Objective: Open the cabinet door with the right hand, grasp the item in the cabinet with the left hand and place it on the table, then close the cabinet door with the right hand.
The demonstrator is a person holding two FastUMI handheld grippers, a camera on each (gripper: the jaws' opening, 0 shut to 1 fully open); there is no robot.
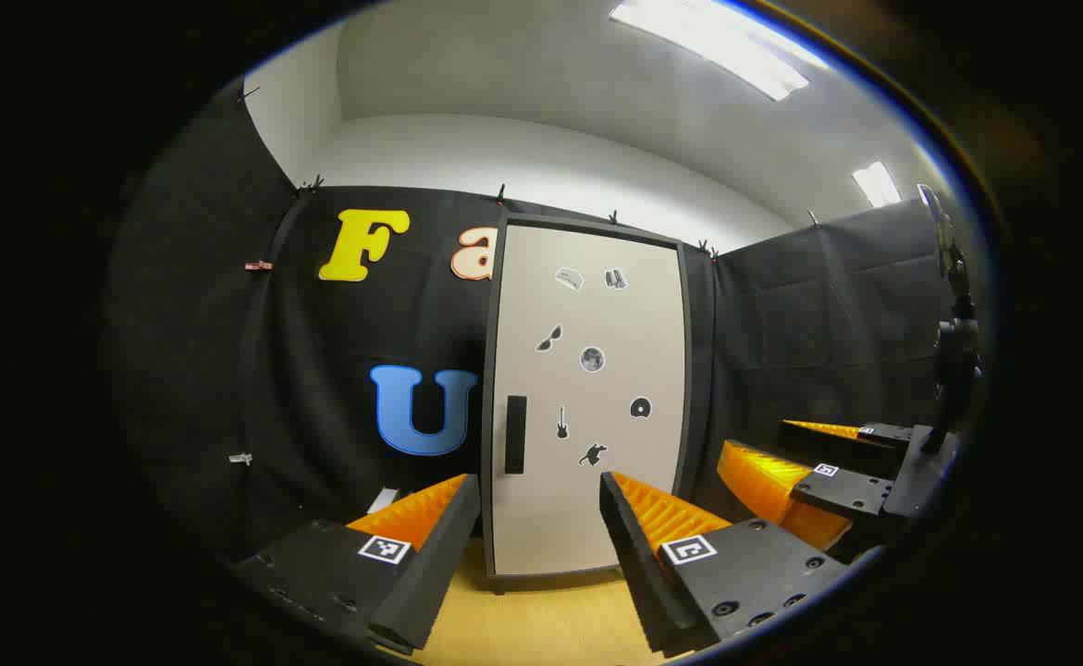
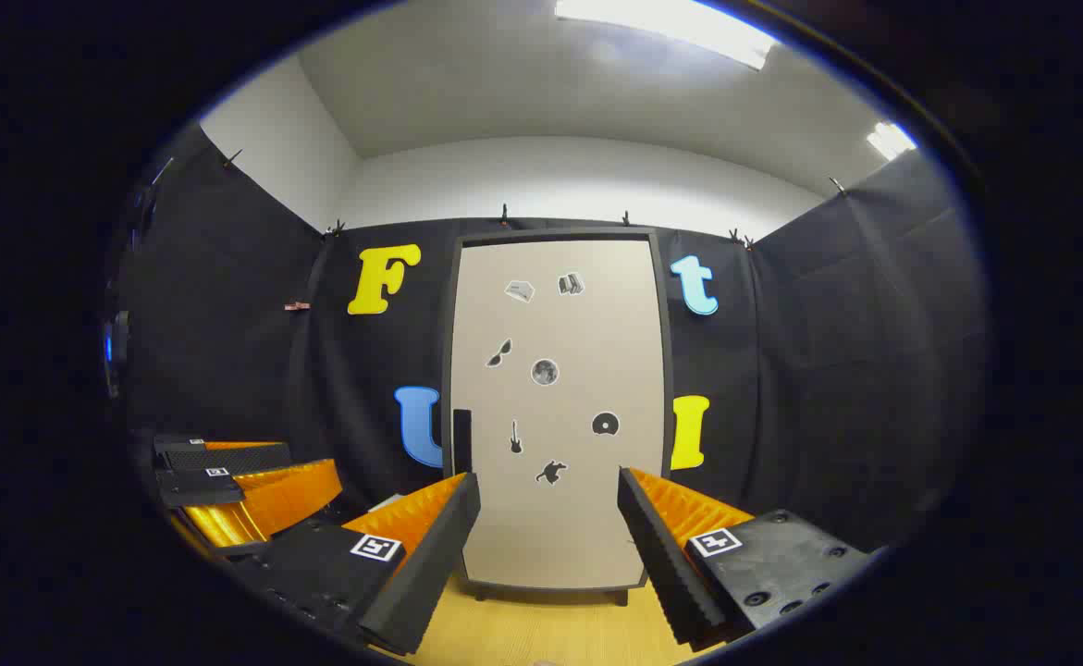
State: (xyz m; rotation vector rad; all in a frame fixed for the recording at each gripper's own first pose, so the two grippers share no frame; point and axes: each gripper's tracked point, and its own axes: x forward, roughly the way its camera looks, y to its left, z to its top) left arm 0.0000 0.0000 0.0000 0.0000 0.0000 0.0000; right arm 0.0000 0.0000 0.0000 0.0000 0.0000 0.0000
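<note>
A tall cabinet stands ahead with its pale door (image 1: 587, 398) (image 2: 559, 407) closed; several small stickers dot the door. A dark vertical handle (image 1: 515, 435) (image 2: 461, 442) sits on the door's left edge. My left gripper (image 1: 541, 513) is open, short of the door, with nothing between its fingers. My right gripper (image 2: 550, 513) is open too and empty, also short of the door; it shows at the right of the left gripper view (image 1: 805, 462). The left gripper appears at the left of the right gripper view (image 2: 227, 481). Whatever is inside the cabinet is hidden.
The cabinet rests on a yellow wooden table (image 1: 541, 620) (image 2: 541, 629). Black cloth walls close in behind and on both sides. A dark stand (image 1: 953, 370) rises at the far right of the left gripper view.
</note>
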